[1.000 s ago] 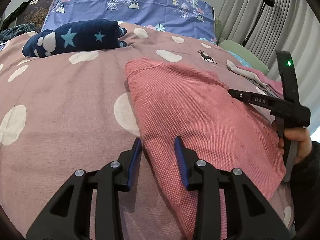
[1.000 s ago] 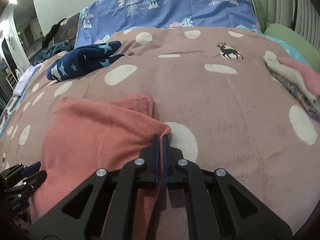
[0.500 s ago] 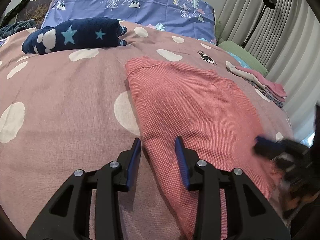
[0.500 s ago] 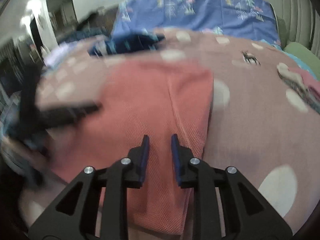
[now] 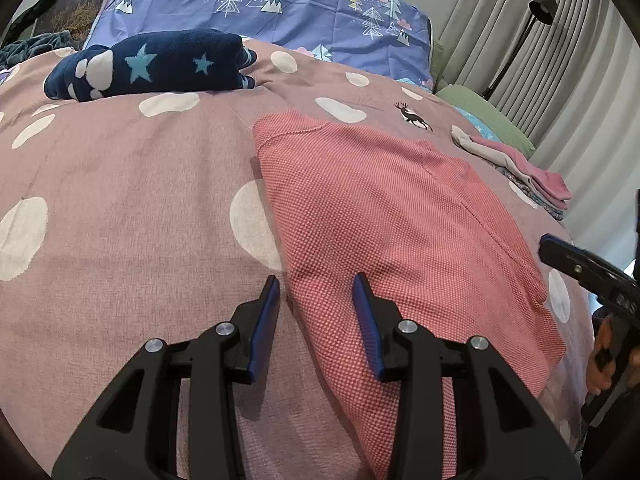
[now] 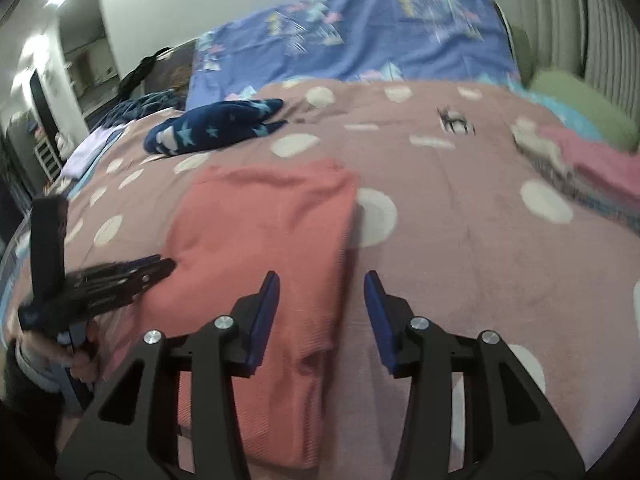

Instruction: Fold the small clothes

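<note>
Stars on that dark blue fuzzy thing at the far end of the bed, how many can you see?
2 on the dark blue garment in the left view, one big, one smaller to its right. Its folds may hide more.

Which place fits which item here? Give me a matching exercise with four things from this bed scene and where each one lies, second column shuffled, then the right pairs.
Things:
1. red knit garment
2. navy star-print fleece
3. small stack of folded clothes
4. blue tree-print bedding

Places:
A. at the head of the bed, behind the dotted cover
B. far left part of the dotted cover
C. middle of the cover, just ahead of both grippers
D. right edge of the bed, near the green pillow

Pairs: 1-C, 2-B, 3-D, 4-A
</note>
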Tool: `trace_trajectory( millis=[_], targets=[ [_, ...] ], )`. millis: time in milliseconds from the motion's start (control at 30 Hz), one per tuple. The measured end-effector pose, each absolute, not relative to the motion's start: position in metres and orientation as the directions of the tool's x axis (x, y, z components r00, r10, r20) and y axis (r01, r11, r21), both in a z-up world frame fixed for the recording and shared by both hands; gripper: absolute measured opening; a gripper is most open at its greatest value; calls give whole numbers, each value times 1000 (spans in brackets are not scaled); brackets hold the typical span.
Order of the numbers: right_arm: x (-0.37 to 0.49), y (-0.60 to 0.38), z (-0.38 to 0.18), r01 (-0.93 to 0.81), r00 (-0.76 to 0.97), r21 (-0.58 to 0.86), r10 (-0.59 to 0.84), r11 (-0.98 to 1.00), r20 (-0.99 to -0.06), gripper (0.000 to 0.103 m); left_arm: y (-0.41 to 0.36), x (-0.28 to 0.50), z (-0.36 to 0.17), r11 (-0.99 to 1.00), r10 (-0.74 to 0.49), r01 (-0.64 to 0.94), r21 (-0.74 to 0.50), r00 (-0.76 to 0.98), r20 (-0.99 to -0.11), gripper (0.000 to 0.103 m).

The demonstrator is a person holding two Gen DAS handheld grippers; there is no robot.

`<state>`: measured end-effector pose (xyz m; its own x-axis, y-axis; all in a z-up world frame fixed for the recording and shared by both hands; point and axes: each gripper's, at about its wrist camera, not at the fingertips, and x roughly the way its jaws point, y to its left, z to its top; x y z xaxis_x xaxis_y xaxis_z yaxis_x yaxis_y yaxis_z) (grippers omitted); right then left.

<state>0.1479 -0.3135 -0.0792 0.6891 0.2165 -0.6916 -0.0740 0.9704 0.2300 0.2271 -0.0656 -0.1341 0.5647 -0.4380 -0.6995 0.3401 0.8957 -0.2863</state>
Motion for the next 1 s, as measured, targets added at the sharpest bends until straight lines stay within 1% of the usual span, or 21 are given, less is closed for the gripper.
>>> trace_trajectory(
  millis=[100,133,167,233,333,500,600,700,833,1000],
  targets=[
    [155,-320,-95,-66,647,291,263,955,-715,45,-66,227,-134,896,-439,338,-289,564,-699,40],
    [156,-322,-101,-68,632,336,302,939,-714,45,-66,227,-134,895,-440,338,-290,564,-699,41],
    [157,-324,-105,-69,623,370,330,926,-709,45,-66,227,-134,895,-441,338,-292,563,-699,41],
    [159,-331,-109,-72,607,440,389,895,-692,50,-66,227,-134,894,-442,338,-293,563,-699,41],
    [160,-334,-112,-98,580,496,455,863,-676,51,-65,227,-135,889,-454,337,-310,557,-695,41],
    [164,-332,-117,-140,540,525,509,840,-670,53,-62,229,-137,878,-476,336,-341,546,-689,41],
    [186,-332,-120,-170,504,578,575,798,-645,53,-61,229,-137,873,-486,337,-353,541,-686,41],
    [211,-324,-122,-200,479,593,605,780,-636,53,-59,231,-138,861,-507,338,-379,530,-680,41],
    [222,-316,-120,-218,474,583,606,783,-638,56,-54,233,-140,839,-544,336,-428,510,-667,41],
    [200,-320,-117,-238,464,560,599,794,-652,54,-51,232,-140,821,-570,339,-458,493,-657,41]
  ],
)
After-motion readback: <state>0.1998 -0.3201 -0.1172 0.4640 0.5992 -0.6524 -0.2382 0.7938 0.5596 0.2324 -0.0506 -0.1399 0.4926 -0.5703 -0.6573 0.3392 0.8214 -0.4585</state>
